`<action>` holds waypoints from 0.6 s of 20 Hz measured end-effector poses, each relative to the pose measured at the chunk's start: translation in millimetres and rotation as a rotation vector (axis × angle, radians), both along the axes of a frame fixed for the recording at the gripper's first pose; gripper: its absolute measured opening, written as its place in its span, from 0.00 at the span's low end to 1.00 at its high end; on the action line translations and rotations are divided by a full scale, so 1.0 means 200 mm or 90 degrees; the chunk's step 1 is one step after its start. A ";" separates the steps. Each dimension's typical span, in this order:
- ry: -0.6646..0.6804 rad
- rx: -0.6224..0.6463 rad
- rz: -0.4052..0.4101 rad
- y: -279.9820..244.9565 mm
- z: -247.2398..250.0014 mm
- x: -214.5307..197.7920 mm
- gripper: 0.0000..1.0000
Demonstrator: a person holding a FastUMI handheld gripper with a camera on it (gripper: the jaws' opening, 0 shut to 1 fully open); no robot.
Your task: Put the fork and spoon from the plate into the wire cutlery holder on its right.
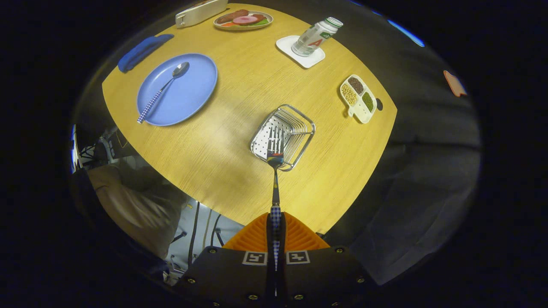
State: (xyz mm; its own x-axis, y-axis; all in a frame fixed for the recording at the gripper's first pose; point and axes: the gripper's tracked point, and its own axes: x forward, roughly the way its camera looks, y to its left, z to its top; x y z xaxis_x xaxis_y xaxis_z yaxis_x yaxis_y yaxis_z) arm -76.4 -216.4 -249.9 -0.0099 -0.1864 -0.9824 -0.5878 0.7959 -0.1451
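Both fingers of tool point(275, 222) clamped on fork point(275, 171) handle; tines over wire cutlery holder point(299, 124).

mount: camera rides on my gripper point(275, 222), looking forward along its two fingers
facing: down at a slant onto the wooden table point(239, 141), from high above its near edge
range: far enough to take in the whole tabletop
lens: fisheye, edges bend hard
near field: fork point(275, 171) handle clamped between the fingers, tines over the wire cutlery holder point(283, 136)
far field: blue plate point(188, 92) with the spoon point(162, 90), left of the holder
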 end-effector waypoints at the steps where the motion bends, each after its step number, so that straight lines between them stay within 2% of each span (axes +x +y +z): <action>1: 0.012 -0.002 0.003 -0.01 -0.01 0.01 0.02; 12: 0.109 -0.022 -0.003 0.00 -0.13 0.15 0.02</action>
State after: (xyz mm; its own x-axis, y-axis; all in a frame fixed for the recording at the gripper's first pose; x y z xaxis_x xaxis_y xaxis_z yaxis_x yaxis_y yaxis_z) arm -46.9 -215.9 -276.4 -0.1777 -0.2198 -0.9592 -0.6020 0.7954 -0.0707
